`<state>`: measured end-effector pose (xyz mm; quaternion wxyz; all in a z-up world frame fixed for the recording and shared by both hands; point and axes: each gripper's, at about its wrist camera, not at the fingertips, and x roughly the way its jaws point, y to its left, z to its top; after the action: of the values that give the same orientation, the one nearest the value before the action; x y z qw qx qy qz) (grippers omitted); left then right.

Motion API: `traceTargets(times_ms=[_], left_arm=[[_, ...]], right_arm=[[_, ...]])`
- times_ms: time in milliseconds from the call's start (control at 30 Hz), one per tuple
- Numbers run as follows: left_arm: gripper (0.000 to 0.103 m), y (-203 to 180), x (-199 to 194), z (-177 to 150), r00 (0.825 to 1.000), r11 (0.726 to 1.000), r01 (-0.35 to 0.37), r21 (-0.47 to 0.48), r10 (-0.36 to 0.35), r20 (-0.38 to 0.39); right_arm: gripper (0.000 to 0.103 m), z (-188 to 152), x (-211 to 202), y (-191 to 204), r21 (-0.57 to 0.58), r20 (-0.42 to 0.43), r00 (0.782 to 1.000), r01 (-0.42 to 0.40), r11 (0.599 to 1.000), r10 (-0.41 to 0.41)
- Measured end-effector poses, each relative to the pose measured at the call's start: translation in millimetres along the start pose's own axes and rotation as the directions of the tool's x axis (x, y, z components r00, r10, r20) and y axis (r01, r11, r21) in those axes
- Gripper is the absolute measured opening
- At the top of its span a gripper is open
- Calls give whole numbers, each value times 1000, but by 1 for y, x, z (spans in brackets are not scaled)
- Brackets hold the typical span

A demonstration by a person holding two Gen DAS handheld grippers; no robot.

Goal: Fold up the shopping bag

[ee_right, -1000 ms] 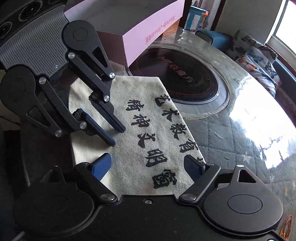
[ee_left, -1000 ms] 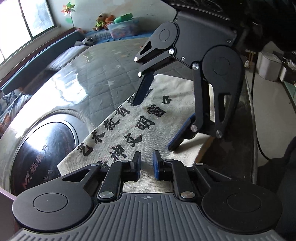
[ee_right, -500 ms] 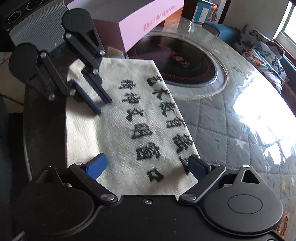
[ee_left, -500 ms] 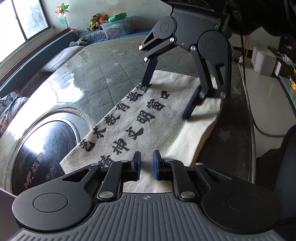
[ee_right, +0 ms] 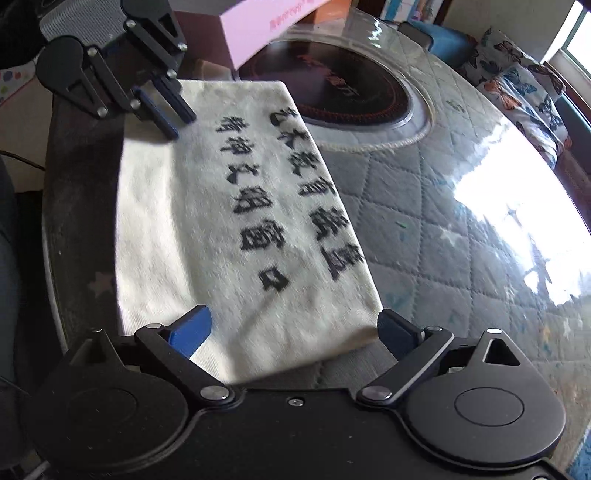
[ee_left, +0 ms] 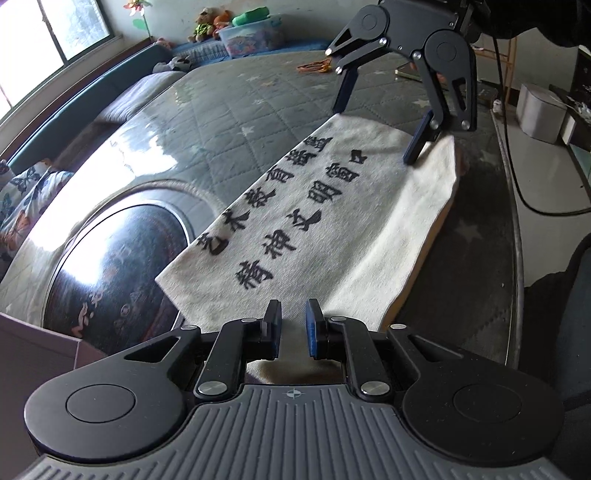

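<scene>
The shopping bag [ee_left: 332, 221] is lying flat on the round table [ee_left: 207, 122], already folded into a long strip, with two columns of black characters facing up. In the left wrist view it is running from about 6 o'clock, under the camera, out toward 1 o'clock; in the right wrist view it is running from 6 o'clock up toward 11 o'clock. Its long inner edge is lying close to the dark glass turntable [ee_right: 347, 88] in the middle of the table, and a pink box [ee_right: 258, 33] is standing beyond the far end.

The left gripper [ee_left: 293, 328] is sitting at one short end of the strip with its jaws nearly together; a narrow gap is showing, and I cannot tell if any cloth is between them. The right gripper [ee_right: 291, 328] is waiting at the opposite short end with its jaws spread wide, almost as wide as the strip, and nothing is between them. Its fingers [ee_left: 417, 144] are resting on or just above the cloth there.

I am judging that the lengthwise fold is done and the crosswise fold is now being prepared. The next move is probably asking for a firm pinch on one short end, through all layers, and then carrying that end over to meet the other end while the far end is being held down so the strip is not sliding on the smooth cover.
</scene>
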<state>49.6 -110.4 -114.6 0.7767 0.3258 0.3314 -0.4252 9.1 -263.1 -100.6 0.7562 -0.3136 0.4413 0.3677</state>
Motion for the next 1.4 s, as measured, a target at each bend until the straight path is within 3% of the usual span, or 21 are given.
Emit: traceTargets(times_ms=[700, 967, 1400], left_arm=[[15, -15, -7, -3, 998, 998, -67, 3, 67, 6], [24, -19, -6, -3, 994, 994, -108, -3, 108, 8], [27, -22, -6, -2, 991, 991, -132, -15, 132, 9]], right_arm=[[97, -13, -9, 4, 55, 10, 996, 92, 994, -92], [98, -5, -9, 14, 22, -25, 989, 147, 989, -146], [98, 3, -7, 26, -31, -60, 975, 213, 977, -215]])
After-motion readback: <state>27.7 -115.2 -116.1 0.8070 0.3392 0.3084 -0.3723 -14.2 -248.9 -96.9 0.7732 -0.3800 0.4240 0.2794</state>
